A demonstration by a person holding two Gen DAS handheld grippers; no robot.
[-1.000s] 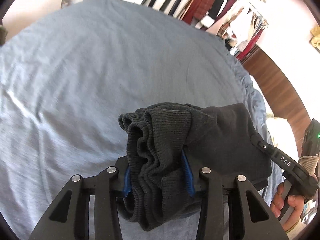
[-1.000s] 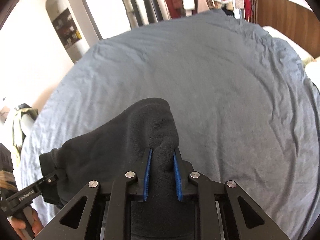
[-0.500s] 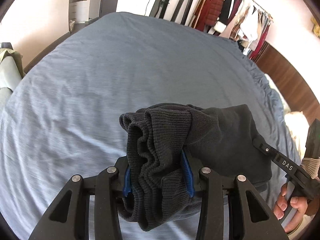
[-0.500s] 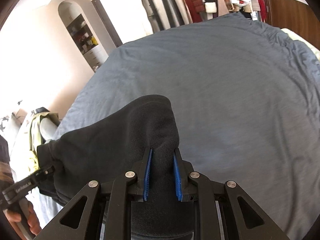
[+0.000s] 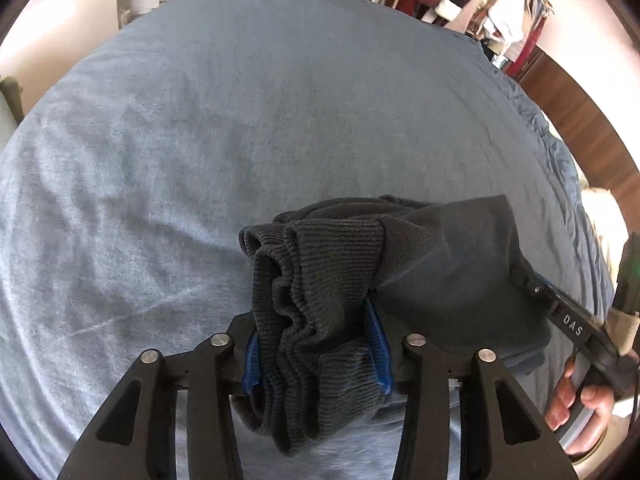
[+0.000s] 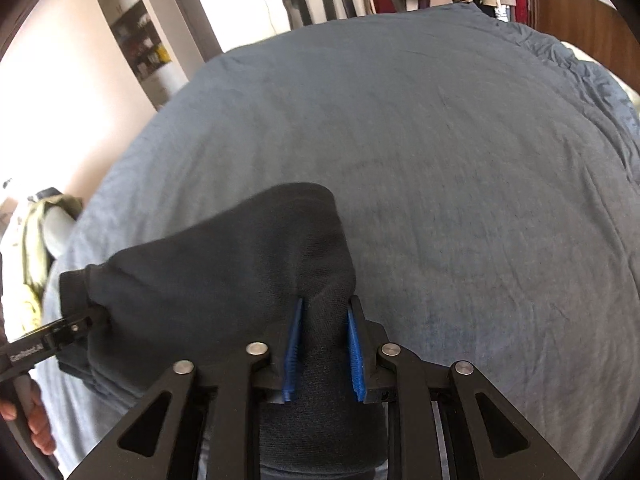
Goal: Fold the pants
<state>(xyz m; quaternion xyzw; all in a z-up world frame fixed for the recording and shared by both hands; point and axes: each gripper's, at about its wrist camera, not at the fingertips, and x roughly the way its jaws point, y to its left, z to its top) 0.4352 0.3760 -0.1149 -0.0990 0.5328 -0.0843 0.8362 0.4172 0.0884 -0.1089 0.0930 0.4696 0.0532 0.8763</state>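
The left tongs (image 5: 318, 344) – jaws just eased wider – pinch the ribbed bunch of the pants (image 5: 440, 264); the right tongs (image 6: 324, 354) pinch the other end (long axis spanning between both), above the bed (image 6: 460, 160).

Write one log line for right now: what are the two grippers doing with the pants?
left gripper: opening, ribbed cuffs between pads | right gripper: shut on dark pants | pants over blue bedsheet
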